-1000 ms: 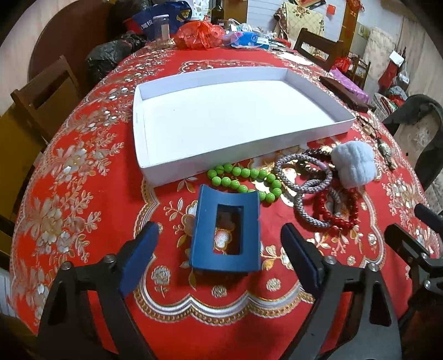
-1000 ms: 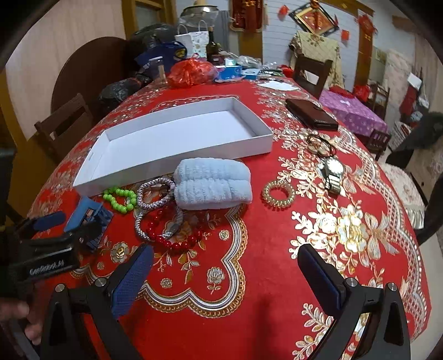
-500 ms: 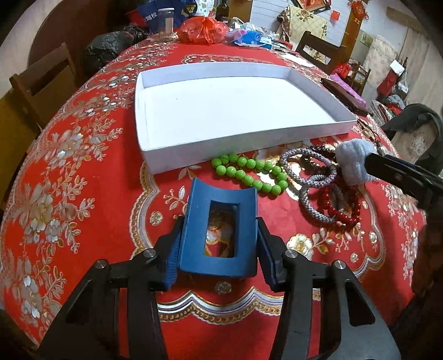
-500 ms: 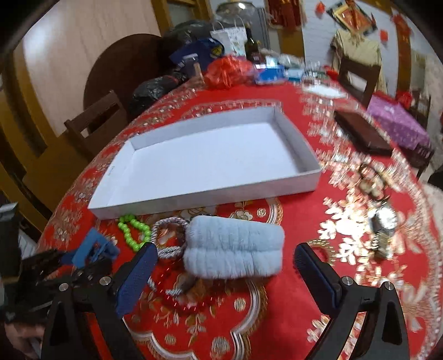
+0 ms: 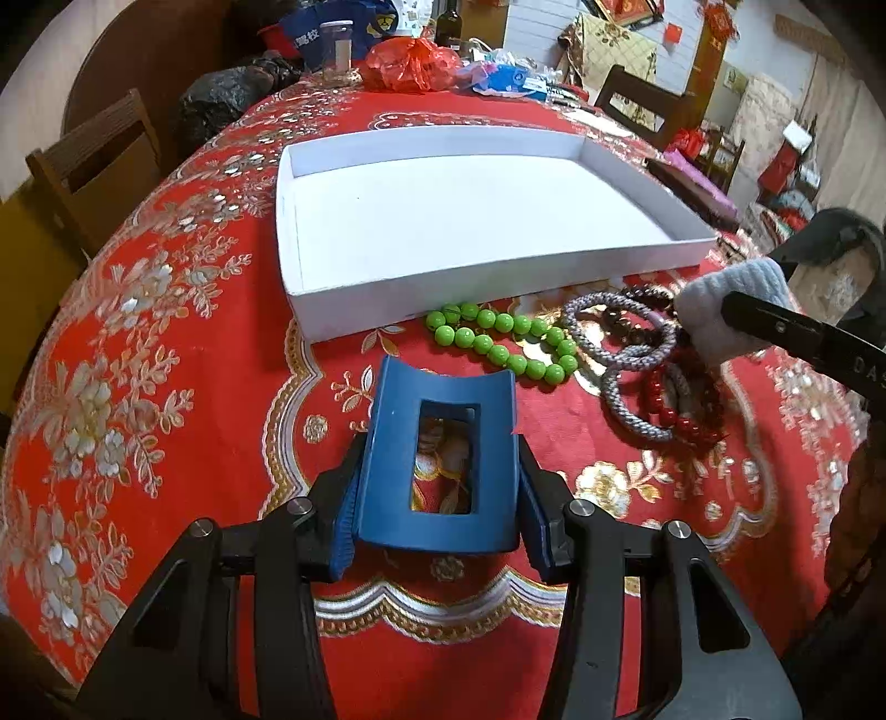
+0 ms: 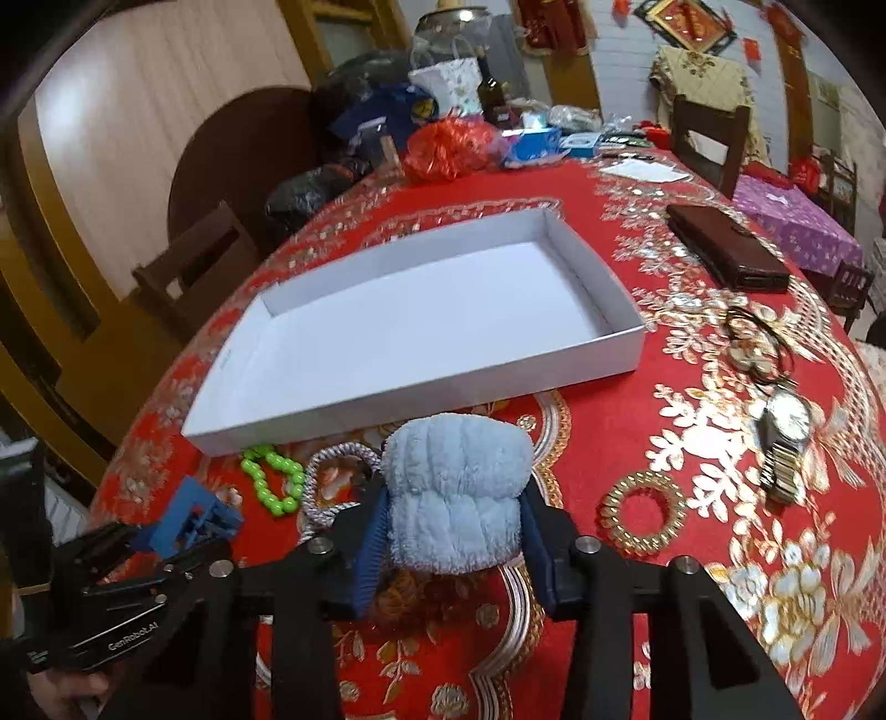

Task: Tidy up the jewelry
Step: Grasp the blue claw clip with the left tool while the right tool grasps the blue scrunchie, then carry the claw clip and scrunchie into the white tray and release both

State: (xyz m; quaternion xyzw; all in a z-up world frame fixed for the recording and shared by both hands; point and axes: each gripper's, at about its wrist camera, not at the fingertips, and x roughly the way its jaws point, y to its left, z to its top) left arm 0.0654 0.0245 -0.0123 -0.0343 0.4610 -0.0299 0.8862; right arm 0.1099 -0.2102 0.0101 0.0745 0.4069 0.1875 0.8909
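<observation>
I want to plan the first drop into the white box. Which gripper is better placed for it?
Left, slightly. The left gripper grips the blue clip straight before the white box; the right gripper squeezes the fluffy scrunchie equally near.

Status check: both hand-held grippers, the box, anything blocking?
Left hand-held gripper shut on blue hair claw. Right hand-held gripper, jaws just closed, on fluffy blue scrunchie. White box empty. Path clear.

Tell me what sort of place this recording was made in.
Most likely a home dining room. A large table under a red and gold floral tablecloth has wooden dining chairs around it, bottles and bags cluttered at its far end, and red hanging decorations on the wall behind.
</observation>
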